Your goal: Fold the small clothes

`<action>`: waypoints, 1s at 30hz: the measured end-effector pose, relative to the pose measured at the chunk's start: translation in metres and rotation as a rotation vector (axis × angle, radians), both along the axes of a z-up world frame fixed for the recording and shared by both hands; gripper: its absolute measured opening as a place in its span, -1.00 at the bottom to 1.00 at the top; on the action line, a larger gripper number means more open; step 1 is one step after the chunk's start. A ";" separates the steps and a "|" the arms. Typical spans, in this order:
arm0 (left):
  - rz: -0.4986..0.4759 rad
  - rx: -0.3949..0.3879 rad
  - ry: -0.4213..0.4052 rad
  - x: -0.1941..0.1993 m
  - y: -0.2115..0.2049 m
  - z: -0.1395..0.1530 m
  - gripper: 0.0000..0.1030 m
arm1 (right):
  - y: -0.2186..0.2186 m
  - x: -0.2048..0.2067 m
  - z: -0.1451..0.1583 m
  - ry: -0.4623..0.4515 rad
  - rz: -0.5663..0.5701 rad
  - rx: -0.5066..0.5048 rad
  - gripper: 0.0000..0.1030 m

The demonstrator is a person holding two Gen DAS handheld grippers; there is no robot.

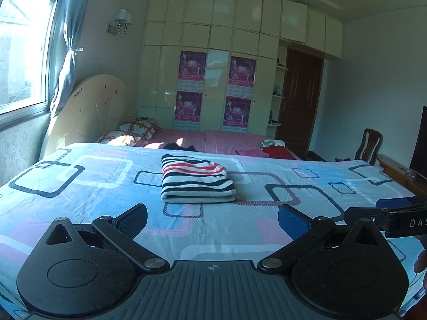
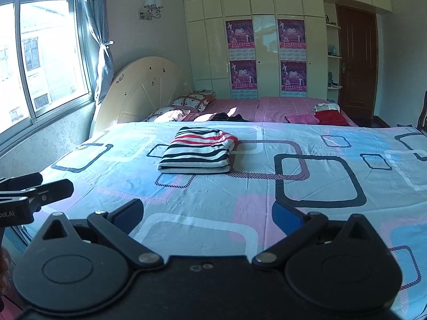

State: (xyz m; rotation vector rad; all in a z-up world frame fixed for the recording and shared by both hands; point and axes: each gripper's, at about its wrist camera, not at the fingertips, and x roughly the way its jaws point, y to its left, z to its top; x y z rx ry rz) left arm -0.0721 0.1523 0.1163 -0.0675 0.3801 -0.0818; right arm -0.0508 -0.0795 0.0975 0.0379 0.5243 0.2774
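Both grippers hang low over the near edge of the sheet (image 1: 80, 186), empty. Left gripper (image 1: 213, 220) has its fingers spread wide, nothing between them; right gripper (image 2: 208, 217) is equally wide apart and bare.

Ahead of both, well apart from the fingers, lies the shirt (image 1: 196, 180), folded into a neat rectangle, white with dark stripes and a few red ones near its far end, flat on the sheet's middle. Open patterned sheet surrounds it on all sides.

Beyond the sheet's far edge, a pink bed (image 2: 280, 106) carries pillows (image 2: 190, 101), a dark garment (image 2: 226, 118) and a small clothes pile (image 2: 327, 114).
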 end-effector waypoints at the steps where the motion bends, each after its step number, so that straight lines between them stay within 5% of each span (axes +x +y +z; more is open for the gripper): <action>1: 0.000 0.003 -0.003 -0.001 -0.002 0.001 1.00 | 0.000 -0.001 0.000 0.000 0.001 0.002 1.00; 30: -0.029 0.023 -0.010 -0.001 -0.013 0.011 1.00 | -0.005 -0.007 0.008 -0.016 0.000 0.008 1.00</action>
